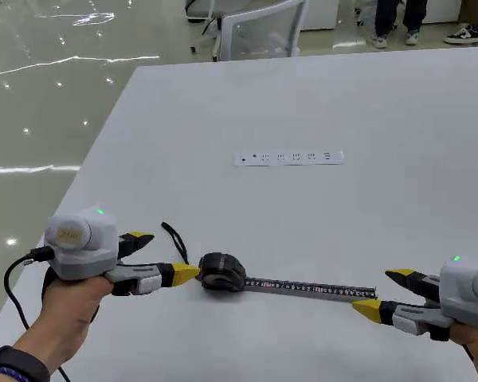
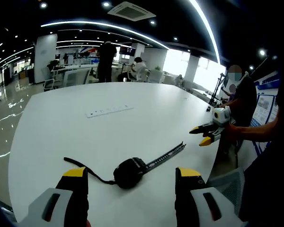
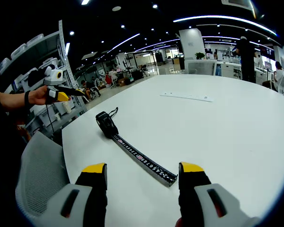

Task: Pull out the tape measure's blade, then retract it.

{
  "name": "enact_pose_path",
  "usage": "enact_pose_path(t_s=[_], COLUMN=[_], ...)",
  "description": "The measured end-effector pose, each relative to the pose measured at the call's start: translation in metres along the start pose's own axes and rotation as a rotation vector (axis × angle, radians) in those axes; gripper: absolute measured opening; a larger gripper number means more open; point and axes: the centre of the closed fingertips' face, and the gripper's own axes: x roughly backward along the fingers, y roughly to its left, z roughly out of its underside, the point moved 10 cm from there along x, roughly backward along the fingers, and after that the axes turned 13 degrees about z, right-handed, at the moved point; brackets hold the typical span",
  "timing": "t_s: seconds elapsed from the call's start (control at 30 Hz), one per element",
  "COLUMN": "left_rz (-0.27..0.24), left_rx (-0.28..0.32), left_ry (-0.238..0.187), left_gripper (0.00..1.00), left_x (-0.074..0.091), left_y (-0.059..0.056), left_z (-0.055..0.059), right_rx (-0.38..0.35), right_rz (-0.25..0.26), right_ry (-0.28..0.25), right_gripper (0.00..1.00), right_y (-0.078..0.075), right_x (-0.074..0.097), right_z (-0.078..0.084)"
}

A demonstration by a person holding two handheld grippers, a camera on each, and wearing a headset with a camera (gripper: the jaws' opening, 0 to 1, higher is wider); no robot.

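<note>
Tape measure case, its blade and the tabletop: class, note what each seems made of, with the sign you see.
Case: probably black plastic or rubber, matte, with rounded moulded edges.
Blade: likely thin metal, a stiff grey strip with printed marks, lying straight.
Tabletop: smooth white laminate or painted board, slight sheen; which one is unclear.

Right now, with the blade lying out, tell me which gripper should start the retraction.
Left, probably. The left gripper is open with the tape measure's case just ahead between its jaws. The right gripper, also open, sits at the blade's far tip, away from the case.
</note>
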Motion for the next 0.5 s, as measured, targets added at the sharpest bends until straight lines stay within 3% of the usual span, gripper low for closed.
enact_pose_path(t_s=[0.13, 0.33, 0.5], left_rz=[-0.024, -0.046, -0.053], left_rx=[-0.003, 0.038, 0.053], left_ry=[0.017, -0.032, -0.039], left_gripper=[0.72, 0.74, 0.76], left_x=[0.009, 0.022, 0.026], left_y=[-0.006, -0.012, -0.019], left_z=[0.008, 0.016, 0.024], right_rx=[-0.003, -0.011, -0.035], right_rz=[0.005, 0.014, 0.026], right_ry=[-0.004, -0.007, -0.014], right_gripper=[0.62, 0.65, 0.65], right_y=[0.007, 0.008, 0.01], right_x=[0.009, 0.019, 0.028], right_z=[0.003, 0.009, 0.012])
